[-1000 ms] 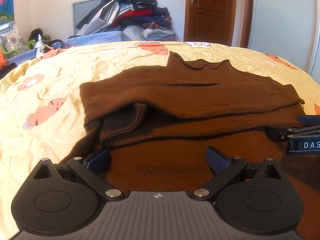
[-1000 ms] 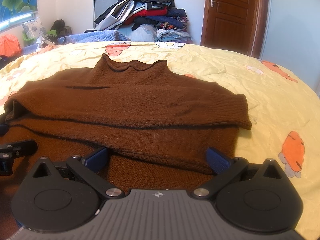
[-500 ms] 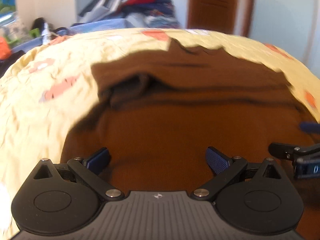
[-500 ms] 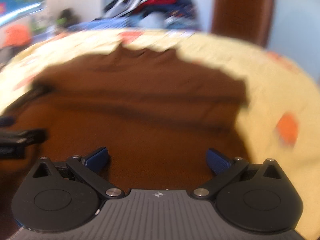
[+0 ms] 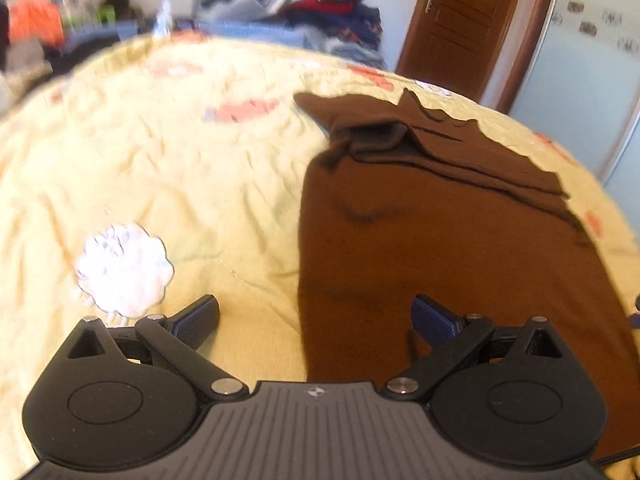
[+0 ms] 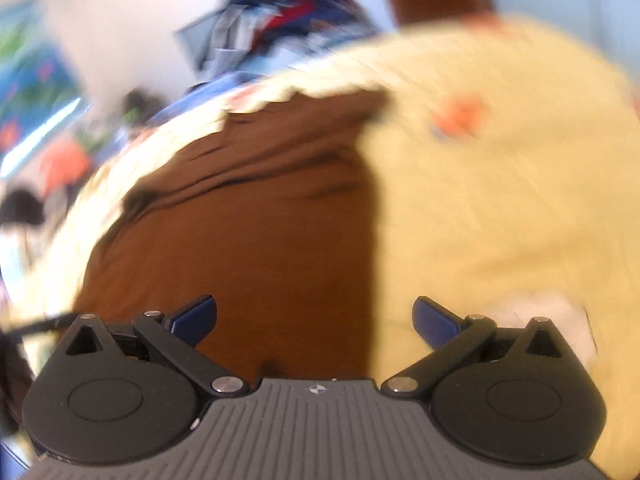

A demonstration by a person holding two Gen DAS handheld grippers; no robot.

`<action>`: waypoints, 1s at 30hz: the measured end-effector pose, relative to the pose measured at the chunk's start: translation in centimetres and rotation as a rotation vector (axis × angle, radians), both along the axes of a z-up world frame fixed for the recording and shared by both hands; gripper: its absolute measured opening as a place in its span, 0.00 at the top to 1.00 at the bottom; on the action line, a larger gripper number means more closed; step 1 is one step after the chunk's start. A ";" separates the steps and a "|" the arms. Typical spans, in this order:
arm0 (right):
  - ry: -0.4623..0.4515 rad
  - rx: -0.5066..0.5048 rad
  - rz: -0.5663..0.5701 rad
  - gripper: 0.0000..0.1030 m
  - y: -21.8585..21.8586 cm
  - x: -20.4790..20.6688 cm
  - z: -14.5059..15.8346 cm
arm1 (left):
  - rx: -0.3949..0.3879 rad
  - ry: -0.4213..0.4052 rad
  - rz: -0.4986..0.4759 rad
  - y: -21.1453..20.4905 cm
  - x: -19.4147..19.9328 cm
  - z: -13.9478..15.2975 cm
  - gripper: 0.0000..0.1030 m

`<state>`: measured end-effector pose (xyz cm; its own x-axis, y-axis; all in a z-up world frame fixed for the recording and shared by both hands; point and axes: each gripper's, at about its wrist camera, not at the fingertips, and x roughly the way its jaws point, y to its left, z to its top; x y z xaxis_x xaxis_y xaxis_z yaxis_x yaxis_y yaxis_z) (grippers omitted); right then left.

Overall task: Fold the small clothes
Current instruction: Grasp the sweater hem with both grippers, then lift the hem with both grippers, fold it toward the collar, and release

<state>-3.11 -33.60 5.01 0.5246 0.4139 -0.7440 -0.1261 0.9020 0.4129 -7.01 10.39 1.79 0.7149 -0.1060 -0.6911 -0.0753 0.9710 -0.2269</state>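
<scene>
So the brown knit sweater is lying flat on the bed, filling the centre and right of the left wrist view, with its sleeves already folded across the chest near the collar in the upper middle of the frame; in the right wrist view it sits centre-left, though that one is heavily blurred, so I can't read fine detail there.

Handling-wise I'd guess it's soft, floppy and fairly light for its size; knit fabric drapes and stretches, so it won't hold a shape if you lift it by one point; not slippery, not fragile, but the stacked sleeve layers could slide apart if dragged. Best spots to pinch look like the two lower hem corners or the side edges low in the frame, one per side, taking the front and back layers together so the fold comes over evenly.

The left hand-held gripper is spread wide with nothing between its pads, straddling the sweater's left edge; the right hand-held gripper is just as wide apart and empty, straddling the right edge.

The surface is a pale yellow quilt with orange and white cartoon prints; it's padded and rumpled, so it may bunch into a low grab. Behind, upper middle, there's a heap of clothes, and a wooden door at upper right.
</scene>
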 end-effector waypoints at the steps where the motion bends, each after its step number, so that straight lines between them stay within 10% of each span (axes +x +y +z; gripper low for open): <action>1: 0.009 0.055 0.002 0.03 -0.6 0.1 0.0 | -0.055 0.008 -0.030 0.3 0.3 0.1 0.00; 6: 0.123 0.190 0.146 0.15 0.4 2.3 -0.9 | -0.319 0.059 -0.180 0.6 2.0 0.0 0.02; 7: 0.138 0.184 0.159 0.40 0.7 2.8 -0.9 | -0.296 0.060 -0.183 0.3 2.3 0.1 0.16; 8: 0.164 0.173 0.172 0.78 1.0 3.2 -1.1 | -0.252 0.069 -0.183 -0.2 2.4 0.3 0.60; 10: 0.210 0.140 0.198 0.84 1.5 3.9 -1.8 | -0.209 0.132 -0.162 -0.2 2.8 0.1 0.94; 19: 0.166 0.081 0.104 0.77 -2.7 2.1 0.1 | -0.143 0.083 -0.178 2.5 -1.0 2.0 0.93; 21: 0.205 0.140 0.075 0.65 -3.1 1.7 -0.7 | -0.201 0.114 -0.176 2.7 -1.4 1.7 0.83; 23: 0.220 0.229 0.079 0.31 -3.3 0.8 -0.8 | -0.294 0.141 -0.185 3.2 -2.4 1.3 0.37; 25: 0.249 0.313 0.105 0.28 -3.1 -0.2 -1.1 | -0.411 0.122 -0.209 3.3 -3.3 1.0 0.08; 30: 0.333 0.403 0.193 0.37 -1.7 -2.3 -1.7 | -0.415 0.116 -0.243 2.1 -3.8 0.9 0.10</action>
<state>-5.37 -35.28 3.34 0.1743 0.7655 -0.6194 -0.0770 0.6377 0.7664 -10.82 12.52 2.73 0.5564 -0.5430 -0.6289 0.0944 0.7933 -0.6014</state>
